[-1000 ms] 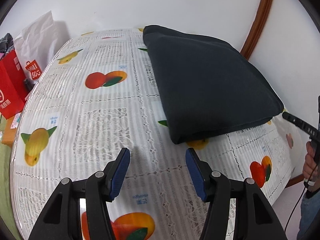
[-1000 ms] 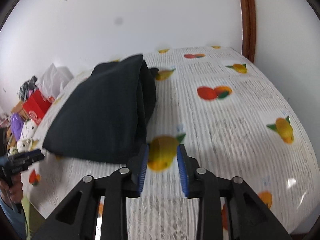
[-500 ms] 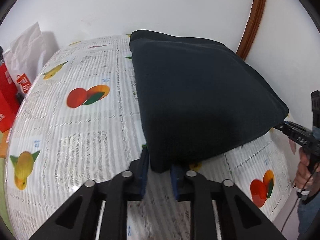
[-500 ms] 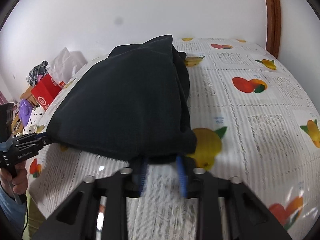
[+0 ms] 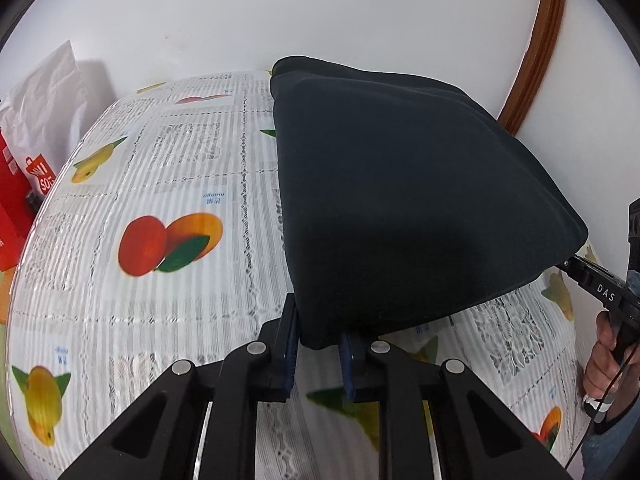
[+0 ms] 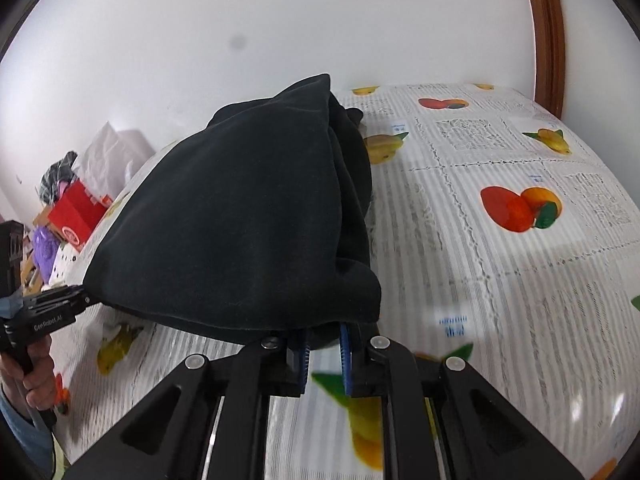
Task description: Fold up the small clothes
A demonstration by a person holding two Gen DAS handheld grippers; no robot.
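Garment: dark navy folded fabric garment [image 5: 416, 200], centre frame, near edge raised off the fruit-print tablecloth [image 5: 168, 184].
Left gripper [image 5: 318, 350]: clenched on near-left corner.
Right gripper [image 6: 324, 346]: clenched on near-right corner.
Axis: cloth extends forward from both grippers; held edge spans between them.
Containers: red paper bag [image 5: 16, 208], left edge; contents unseen.

matt black soft cloth garment [image 5: 412, 200], glossy ribbed plastic cover with lace and fruit print on worktop [image 5: 160, 280], matt black plastic left tool [image 5: 318, 354] with blue ridged pads [image 5: 289, 344] and shiny metal rivets, varnished wood trim [image 5: 536, 44], crinkled white paper bag [image 5: 44, 88]
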